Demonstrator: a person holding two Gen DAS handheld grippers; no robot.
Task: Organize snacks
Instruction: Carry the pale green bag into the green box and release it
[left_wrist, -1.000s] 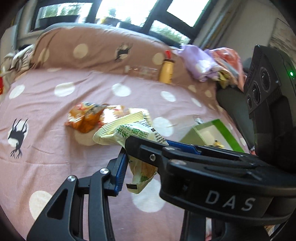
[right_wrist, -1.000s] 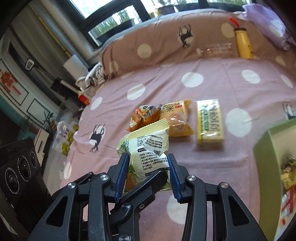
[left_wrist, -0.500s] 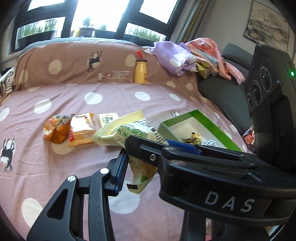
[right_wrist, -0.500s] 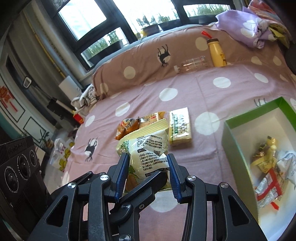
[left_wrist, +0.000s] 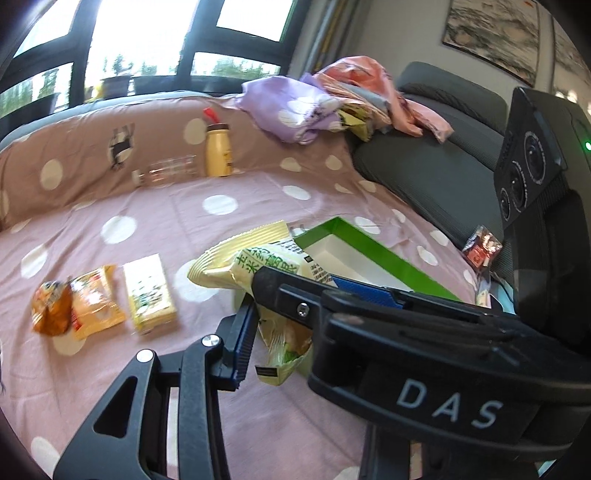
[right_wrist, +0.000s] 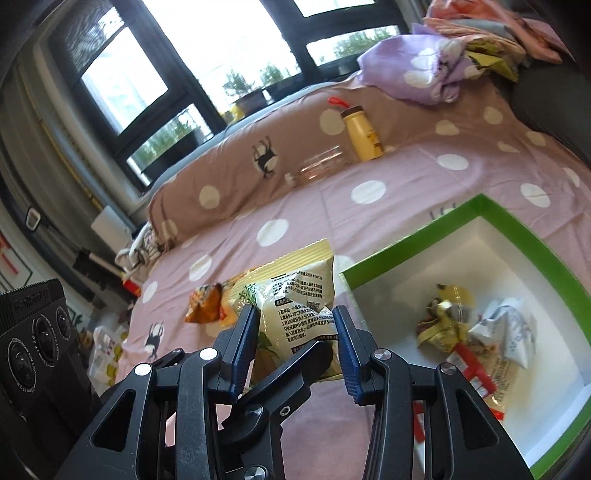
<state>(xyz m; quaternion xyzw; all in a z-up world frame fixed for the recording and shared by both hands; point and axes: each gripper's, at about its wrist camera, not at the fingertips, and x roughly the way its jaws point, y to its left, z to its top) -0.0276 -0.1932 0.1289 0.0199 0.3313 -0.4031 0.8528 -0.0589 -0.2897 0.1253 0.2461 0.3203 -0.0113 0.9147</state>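
Note:
My left gripper (left_wrist: 314, 314) and right gripper (right_wrist: 297, 334) are both shut on one yellow-green snack bag (left_wrist: 266, 266), held above the pink dotted bed; the bag also shows in the right wrist view (right_wrist: 295, 295). The right gripper crosses in front of the left wrist camera. A green box (right_wrist: 428, 232) with a white inside lies just right of the bag and holds several wrapped snacks (right_wrist: 469, 332). Its rim shows in the left wrist view (left_wrist: 373, 251). On the bed to the left lie a pale yellow packet (left_wrist: 149, 295), an orange-yellow packet (left_wrist: 94, 301) and an orange bag (left_wrist: 50, 306).
A yellow bottle (left_wrist: 218, 149) and a clear bottle (left_wrist: 166, 173) lie against the brown dotted pillow (left_wrist: 92, 155). A heap of clothes (left_wrist: 332, 99) sits on a grey sofa (left_wrist: 436, 173). A small red packet (left_wrist: 480, 247) lies by the sofa.
Both grippers have swung right with the bag. The green box has come nearer and now sits just right of the bag; the loose packets have slid left in view.

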